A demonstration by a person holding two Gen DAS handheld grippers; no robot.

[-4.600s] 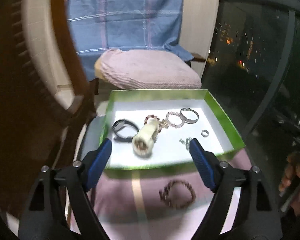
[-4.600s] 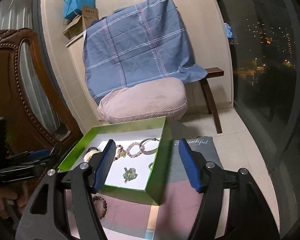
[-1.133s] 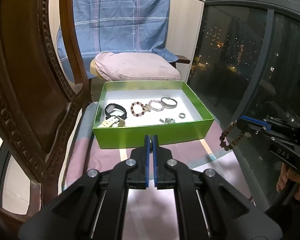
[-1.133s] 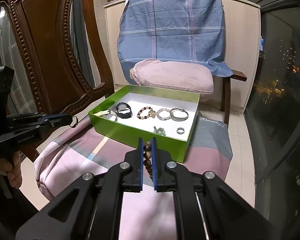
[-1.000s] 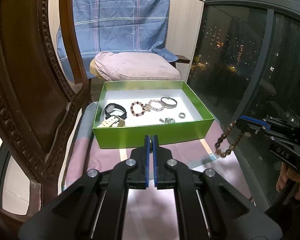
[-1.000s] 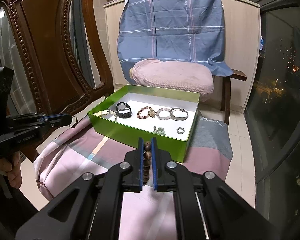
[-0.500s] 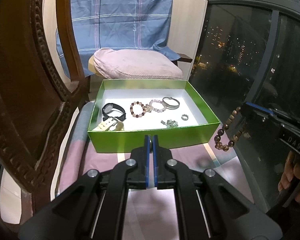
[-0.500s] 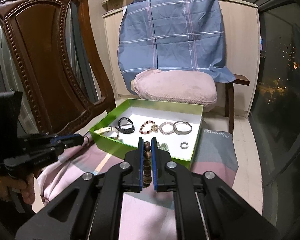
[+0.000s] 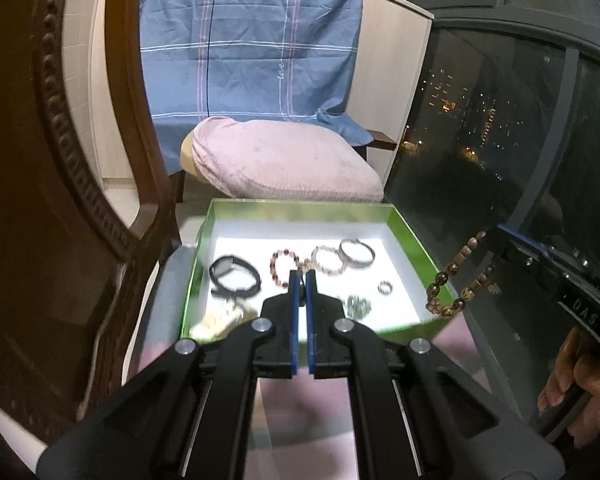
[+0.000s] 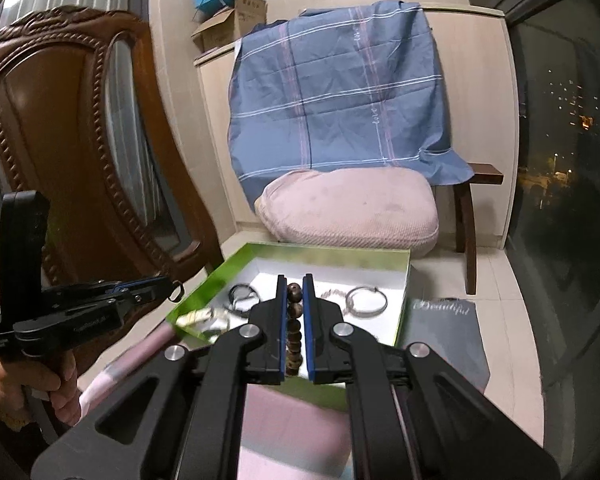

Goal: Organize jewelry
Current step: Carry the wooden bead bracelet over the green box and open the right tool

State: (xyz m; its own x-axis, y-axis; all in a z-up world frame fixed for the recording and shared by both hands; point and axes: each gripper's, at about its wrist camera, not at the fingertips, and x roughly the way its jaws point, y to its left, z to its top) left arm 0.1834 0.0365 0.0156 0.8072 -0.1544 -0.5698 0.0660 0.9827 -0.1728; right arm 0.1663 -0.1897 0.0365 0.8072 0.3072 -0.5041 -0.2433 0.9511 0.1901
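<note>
Beads of a brown bracelet (image 10: 294, 322) hang clamped between the right tongs (image 10: 295, 292), the loop dangling straight down; from the left wrist view it (image 9: 458, 280) hovers just over the right-hand wall of the green box (image 9: 424, 258), near the corner closest to the person. The left tongs (image 9: 300, 280) are pressed together on nothing, aimed at the box middle. Inside lie a black band (image 9: 234, 274), two beaded bracelets (image 9: 286, 266), a metal bangle (image 9: 357, 252), a small ring (image 9: 385, 288) and a cluster piece (image 9: 356, 304). From the right tongs the box's white floor lies ahead at twelve o'clock and below, so the right hand is plainly the one to deliver. I judge the free patch at about one o'clock, beside the ring, suits the drop.
</note>
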